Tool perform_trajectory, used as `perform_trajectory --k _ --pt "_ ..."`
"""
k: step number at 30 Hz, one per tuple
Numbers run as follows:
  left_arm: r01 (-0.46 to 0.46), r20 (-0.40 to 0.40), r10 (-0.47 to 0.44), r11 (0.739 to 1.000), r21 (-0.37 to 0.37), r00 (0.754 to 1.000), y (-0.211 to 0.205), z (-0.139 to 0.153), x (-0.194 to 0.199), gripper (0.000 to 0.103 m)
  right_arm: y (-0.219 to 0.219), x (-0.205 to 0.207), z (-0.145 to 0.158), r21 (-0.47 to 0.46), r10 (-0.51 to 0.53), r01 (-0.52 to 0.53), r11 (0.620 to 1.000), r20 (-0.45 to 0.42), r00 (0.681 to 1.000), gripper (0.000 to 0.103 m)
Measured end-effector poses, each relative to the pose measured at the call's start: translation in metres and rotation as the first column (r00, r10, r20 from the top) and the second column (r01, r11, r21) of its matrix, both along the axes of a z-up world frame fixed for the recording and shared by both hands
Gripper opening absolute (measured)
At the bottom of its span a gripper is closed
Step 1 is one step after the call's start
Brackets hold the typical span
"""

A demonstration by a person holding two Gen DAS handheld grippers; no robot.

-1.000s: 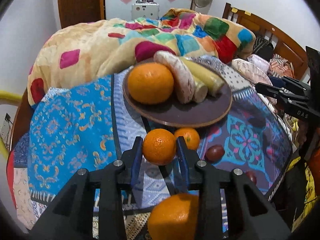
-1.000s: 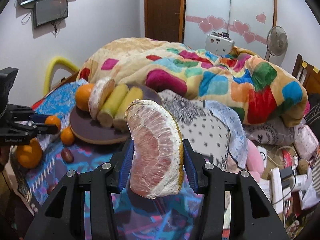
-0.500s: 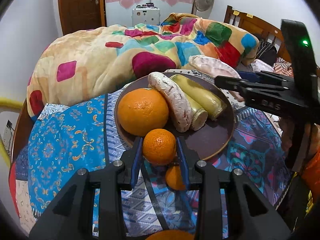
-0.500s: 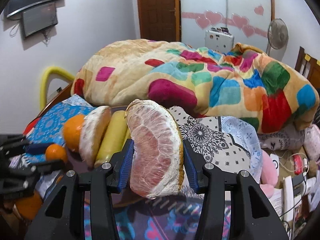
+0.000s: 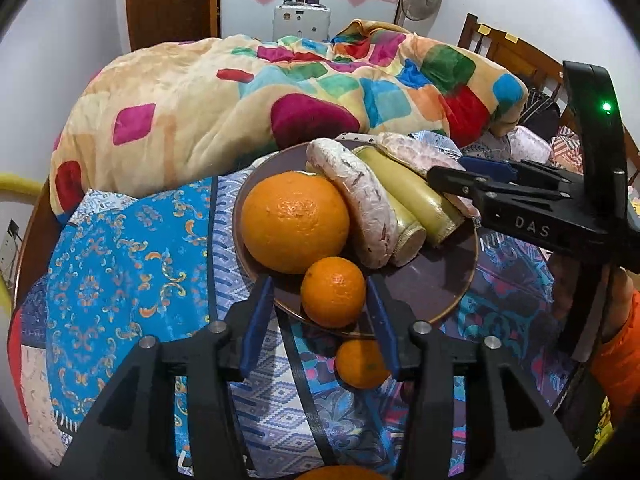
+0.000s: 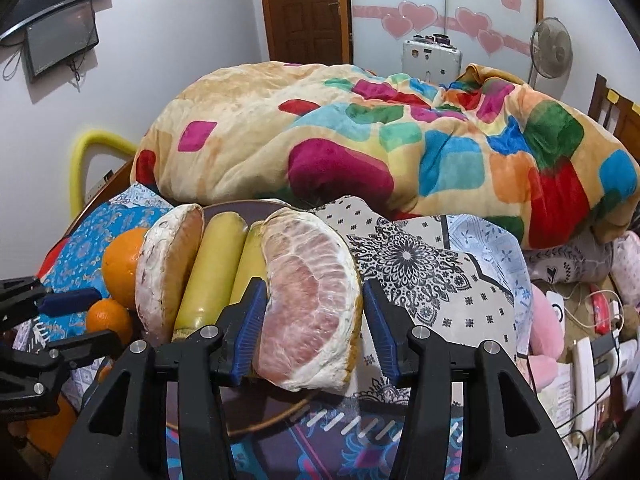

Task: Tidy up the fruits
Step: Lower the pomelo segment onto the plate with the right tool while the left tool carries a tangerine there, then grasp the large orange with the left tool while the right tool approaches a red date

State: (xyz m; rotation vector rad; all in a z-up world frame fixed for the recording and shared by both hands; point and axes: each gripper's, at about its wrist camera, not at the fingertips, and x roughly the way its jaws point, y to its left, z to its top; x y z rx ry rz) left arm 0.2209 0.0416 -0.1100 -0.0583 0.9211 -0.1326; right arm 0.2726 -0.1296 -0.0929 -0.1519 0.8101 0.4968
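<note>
**Fruit plate on a patchwork bedspread, both grippers at the plate**

On the bed (image 5: 120,248), a blue and purple patterned spread covers the near part; a heaped blanket (image 5: 224,112) of coloured squares lies behind it. Wooden door (image 6: 304,8), white wardrobe panels with pink hearts (image 6: 440,20), a standing fan (image 6: 550,50) and a wall-mounted screen (image 6: 60,36) line the room. A wooden headboard (image 5: 516,56) shows at the right of the left wrist view.

Dark brown round plate (image 5: 436,280) sits on the spread, in front of the blanket. On it, largest first: a big orange (image 5: 294,222), a pomelo wedge (image 5: 360,200) leaning on that orange, two pale yellow cut stalks (image 5: 416,196) side by side, and a small mandarin (image 5: 333,292) at the near rim, touching the big orange. A second small mandarin (image 5: 360,364) lies on the spread just in front of the plate.

Left gripper (image 5: 320,320) points down at the near rim. Its jaws have just been opening: the blue pads stand clear of the small mandarin on either side, and the fruit rests on the plate between them.

Right gripper (image 6: 312,328) reaches in from the plate's right side, angled down. A second pomelo wedge (image 6: 312,304), pink flesh facing the camera, stands between its jaws beside the yellow stalks. Left pad lies against the wedge; a thin gap shows at the right pad, and whether the wedge is still pinched I cannot tell. An orange sleeve (image 5: 616,352) shows behind that gripper.
</note>
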Motion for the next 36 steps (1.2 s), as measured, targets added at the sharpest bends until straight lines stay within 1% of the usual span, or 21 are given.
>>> perform_trajectory --k 5,8,11,13,16,18,20,23,26,28,32,36 --pt "-0.015 0.026 0.014 1.000 0.021 1.000 -0.002 0.007 -0.007 0.049 0.002 -0.014 0.011 -0.032 0.029 -0.027 0.999 0.038 0.999 0.047" --pt "-0.024 0.048 0.023 0.999 0.022 0.999 -0.001 0.015 -0.016 0.049 0.000 -0.026 0.023 -0.012 0.042 -0.042 0.999 0.050 0.998 0.047" --pt "-0.037 0.072 0.035 0.999 0.023 0.997 0.001 0.027 -0.028 0.050 -0.001 -0.048 0.037 0.003 0.062 -0.063 0.998 0.069 0.996 0.048" --pt "-0.045 0.083 0.043 0.999 0.016 0.996 0.003 0.034 -0.037 0.051 0.000 -0.060 0.043 0.005 0.077 -0.078 0.997 0.077 0.994 0.050" --pt "-0.059 0.106 0.058 0.998 0.012 0.993 0.007 0.042 -0.057 0.058 0.001 -0.082 0.050 0.000 0.100 -0.100 0.995 0.097 0.990 0.051" --pt "-0.069 0.114 0.066 0.998 0.015 0.991 0.008 0.045 -0.070 0.060 0.001 -0.097 0.051 -0.004 0.110 -0.110 0.994 0.107 0.988 0.051" --pt "-0.075 0.112 0.073 0.997 0.018 0.991 0.011 0.045 -0.084 0.061 0.000 -0.109 0.051 -0.007 0.120 -0.120 0.993 0.113 0.986 0.052" --pt "-0.082 0.095 0.080 0.997 0.017 0.992 0.013 0.040 -0.101 0.066 0.000 -0.126 0.046 0.002 0.135 -0.136 0.991 0.106 0.985 0.053" --pt "-0.082 0.073 0.081 0.996 0.020 0.994 0.013 0.031 -0.116 0.073 0.001 -0.139 0.037 0.002 0.145 -0.146 0.989 0.097 0.985 0.053" --pt "-0.082 0.053 0.081 0.996 0.016 0.995 0.012 0.024 -0.122 0.080 0.002 -0.145 0.028 0.001 0.151 -0.152 0.988 0.082 0.985 0.053" --pt "-0.091 0.008 0.091 0.996 -0.011 0.996 0.014 0.007 -0.131 0.082 0.003 -0.156 0.013 -0.005 0.169 -0.169 0.986 0.056 0.984 0.053" --pt "-0.076 -0.021 0.076 0.997 -0.034 0.997 0.009 -0.008 -0.132 0.082 0.005 -0.161 -0.001 -0.016 0.186 -0.186 0.982 0.029 0.982 0.053"
